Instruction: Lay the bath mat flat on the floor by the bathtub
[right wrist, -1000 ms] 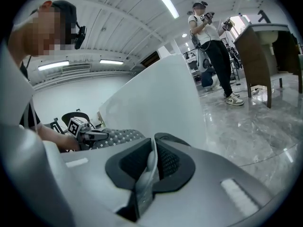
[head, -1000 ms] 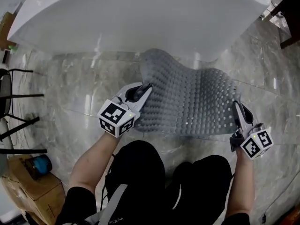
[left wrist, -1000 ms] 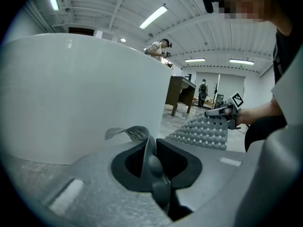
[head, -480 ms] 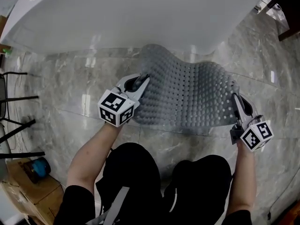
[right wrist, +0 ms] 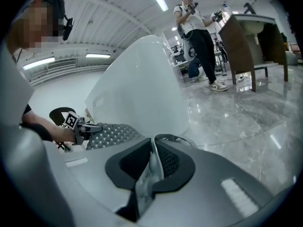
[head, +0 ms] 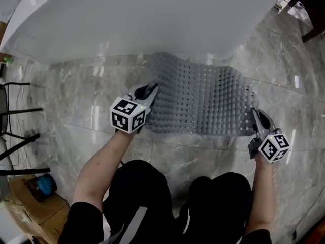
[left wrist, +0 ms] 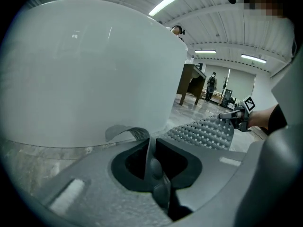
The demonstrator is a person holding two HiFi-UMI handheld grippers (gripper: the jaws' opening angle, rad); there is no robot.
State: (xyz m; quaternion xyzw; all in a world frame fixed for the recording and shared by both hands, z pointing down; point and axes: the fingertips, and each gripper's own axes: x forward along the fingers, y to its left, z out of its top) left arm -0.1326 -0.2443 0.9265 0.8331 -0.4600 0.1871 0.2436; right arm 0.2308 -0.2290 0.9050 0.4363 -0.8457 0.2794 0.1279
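Observation:
A grey studded bath mat (head: 203, 103) is spread over the marble floor just in front of the white bathtub (head: 152, 19), with a low hump at its far left. My left gripper (head: 151, 89) is shut on the mat's near left corner, and a curl of the mat (left wrist: 128, 132) shows past the jaws. My right gripper (head: 254, 115) pinches the near right edge; its jaws are opening a little, with the mat (right wrist: 111, 134) still pressed between them. Each gripper view shows the other gripper across the mat: the right gripper (left wrist: 236, 115) and the left gripper (right wrist: 83, 126).
Black chair legs (head: 15, 111) stand at the left, with a cardboard box (head: 30, 202) and a blue object (head: 43, 182) behind them. A dark furniture leg (head: 312, 19) is at the top right. A person (right wrist: 199, 32) stands farther off. My knees (head: 152, 187) are just behind the mat.
Both grippers have carried the mat slightly forward towards the tub and lower. The hump at its far left has flattened, and the mat lies more spread out.

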